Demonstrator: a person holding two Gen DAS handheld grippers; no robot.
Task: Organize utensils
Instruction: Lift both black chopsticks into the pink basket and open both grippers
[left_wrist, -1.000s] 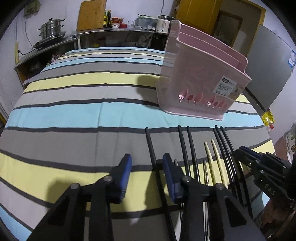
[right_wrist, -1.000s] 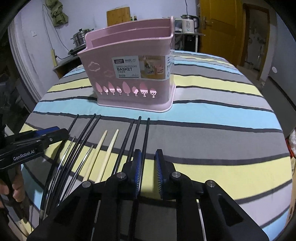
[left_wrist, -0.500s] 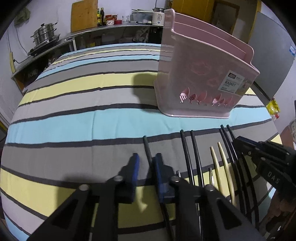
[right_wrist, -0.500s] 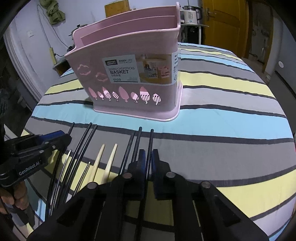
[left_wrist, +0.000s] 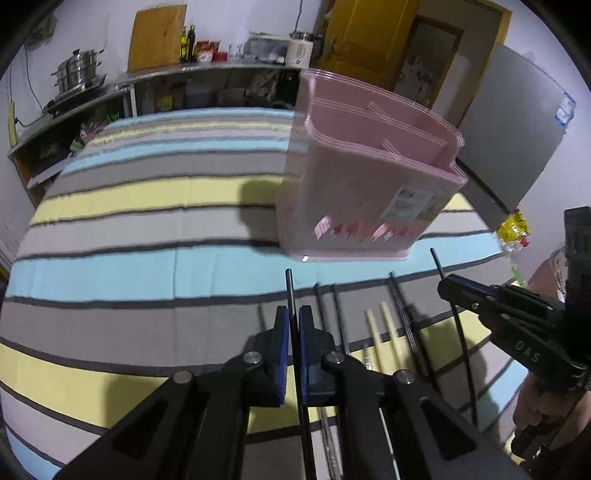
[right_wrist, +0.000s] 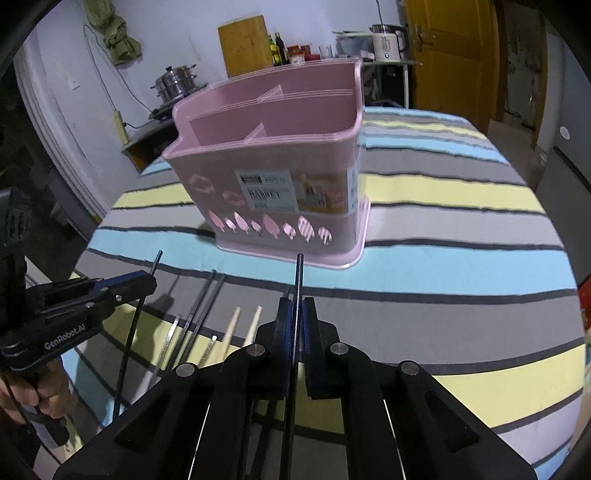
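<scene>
left hand-held gripper (left_wrist: 294, 326) clamped on black chopstick (left_wrist: 290, 291) | right hand-held gripper (right_wrist: 296, 317) clamped on another black chopstick (right_wrist: 298, 275) | judged light, stiff, slippery; best pinched mid-shaft | pink basket (right_wrist: 273, 155) ahead

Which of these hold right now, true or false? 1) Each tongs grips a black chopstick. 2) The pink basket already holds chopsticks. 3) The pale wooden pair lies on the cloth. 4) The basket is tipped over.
1) True: the left tongs and the right tongs are each shut on a black chopstick.
2) False: the visible compartments of the pink basket look empty.
3) True: the pale pair lies on the striped cloth.
4) False: it stands upright.
</scene>
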